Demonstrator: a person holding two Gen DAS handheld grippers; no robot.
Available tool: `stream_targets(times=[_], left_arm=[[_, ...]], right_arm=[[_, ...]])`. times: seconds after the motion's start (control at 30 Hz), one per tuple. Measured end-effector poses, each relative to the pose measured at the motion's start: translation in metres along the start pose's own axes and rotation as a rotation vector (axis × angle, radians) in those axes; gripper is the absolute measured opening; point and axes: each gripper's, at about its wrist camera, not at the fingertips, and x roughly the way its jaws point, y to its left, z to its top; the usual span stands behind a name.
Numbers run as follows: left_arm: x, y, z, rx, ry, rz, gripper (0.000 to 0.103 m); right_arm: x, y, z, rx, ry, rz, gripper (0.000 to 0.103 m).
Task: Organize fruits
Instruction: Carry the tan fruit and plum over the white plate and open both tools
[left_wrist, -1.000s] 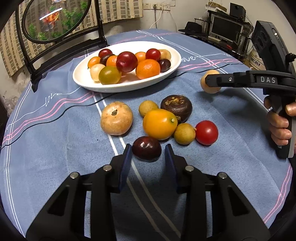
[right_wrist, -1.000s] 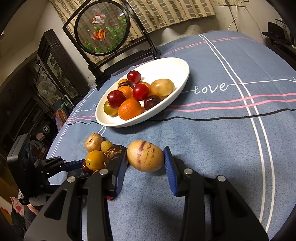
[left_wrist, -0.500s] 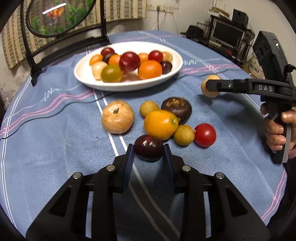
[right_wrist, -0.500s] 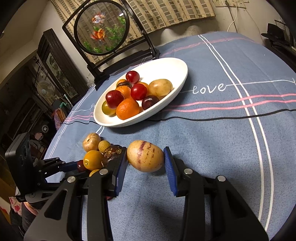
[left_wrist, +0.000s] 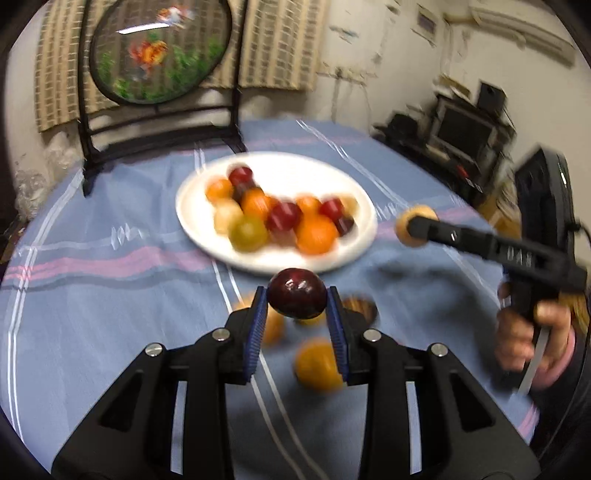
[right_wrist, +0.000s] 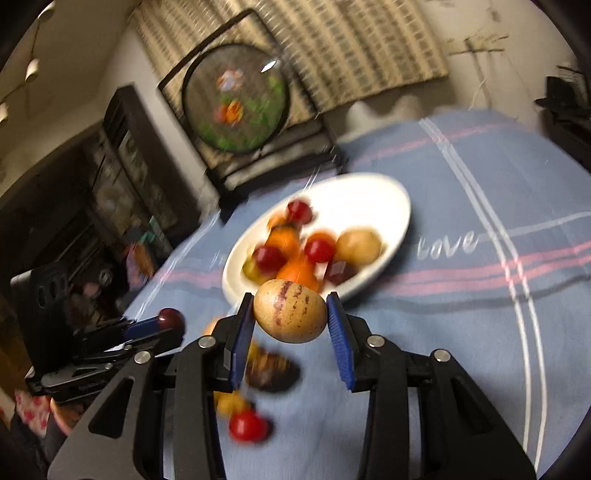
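My left gripper (left_wrist: 297, 308) is shut on a dark purple plum (left_wrist: 297, 298), held above the blue tablecloth just short of the white plate (left_wrist: 354, 254). The plate holds several fruits, orange, red and green. My right gripper (right_wrist: 290, 318) is shut on a tan fruit with purple streaks (right_wrist: 290, 311), lifted off the cloth near the plate (right_wrist: 388, 206). In the left wrist view the right gripper (left_wrist: 419, 227) shows at the right with that tan fruit (left_wrist: 408, 221) and a hand (left_wrist: 532, 336) on its handle. In the right wrist view the left gripper (right_wrist: 168, 323) holds the plum (right_wrist: 171, 319).
Loose fruits lie on the cloth below the grippers: an orange one (left_wrist: 317, 363), a dark brown one (right_wrist: 273, 371), a red tomato (right_wrist: 248, 425). A round framed screen on a black stand (left_wrist: 159, 51) rises behind the plate. Shelves and a monitor (left_wrist: 463, 129) stand at the far right.
The left gripper closed on the plum and lifted it off the cloth toward the plate. The right gripper rose with the tan fruit. Both views tilted upward.
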Motion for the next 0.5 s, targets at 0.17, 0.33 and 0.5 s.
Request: stream_targets(times=[0.17, 0.33, 0.5], left_arm=[[0.041, 0.018, 0.053, -0.101, -0.014, 0.017, 0.033], [0.087, 0.017, 0.083, -0.085, 0.037, 0.047, 0.033], [0.124, 0.012, 0.102, -0.030, 0.072, 0.086, 0.033]], right_arm=[[0.041, -0.016, 0.032, 0.078, -0.037, -0.081, 0.040], [0.081, -0.027, 0.053, 0.111, -0.016, -0.102, 0.040], [0.102, -0.040, 0.062, 0.106, 0.024, -0.132, 0.040]])
